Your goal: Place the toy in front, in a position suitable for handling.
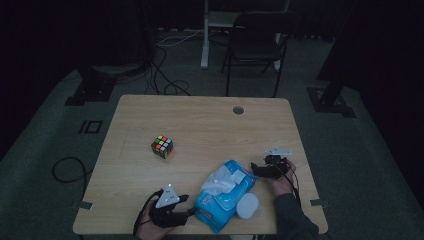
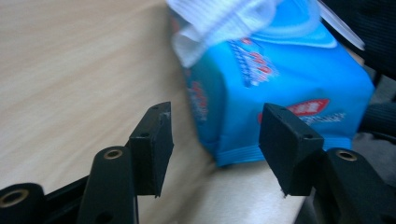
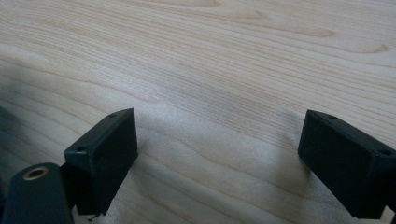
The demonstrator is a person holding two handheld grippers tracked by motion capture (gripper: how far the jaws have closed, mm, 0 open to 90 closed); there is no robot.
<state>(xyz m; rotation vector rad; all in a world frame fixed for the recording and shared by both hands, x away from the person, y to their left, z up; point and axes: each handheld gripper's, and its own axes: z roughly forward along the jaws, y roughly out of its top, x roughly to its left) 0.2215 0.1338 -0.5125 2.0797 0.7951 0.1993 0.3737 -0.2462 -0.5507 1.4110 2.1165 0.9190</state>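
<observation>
Each gripper, the left gripper [image 1: 189, 212] and the right gripper [image 1: 253, 169], is black, topped by a pale grey three-cornered plate and trailing a dark cable. Its fingers [image 2: 150, 147] are flat black blocks with small screw holes, on arms with brass-ringed holes. A dark sleeve [image 1: 295, 220] covers the right forearm.

A light wooden table [image 1: 200, 120] stands in a dim room, a dark folding chair [image 1: 255, 42] behind its far edge and cables [image 1: 160, 75] trailing over the floor. On the near half lies a blue pack of wet wipes [image 1: 222, 197], a white wipe [image 1: 217, 181] pulled up from its opening and a round white lid [image 1: 247, 205] at its near right corner. The left gripper [image 1: 189, 212] sits just beside the pack's near left end, the right gripper [image 1: 254, 169] just beside its far right end. A colour cube [image 1: 162, 146] rests well apart, to the left.
</observation>
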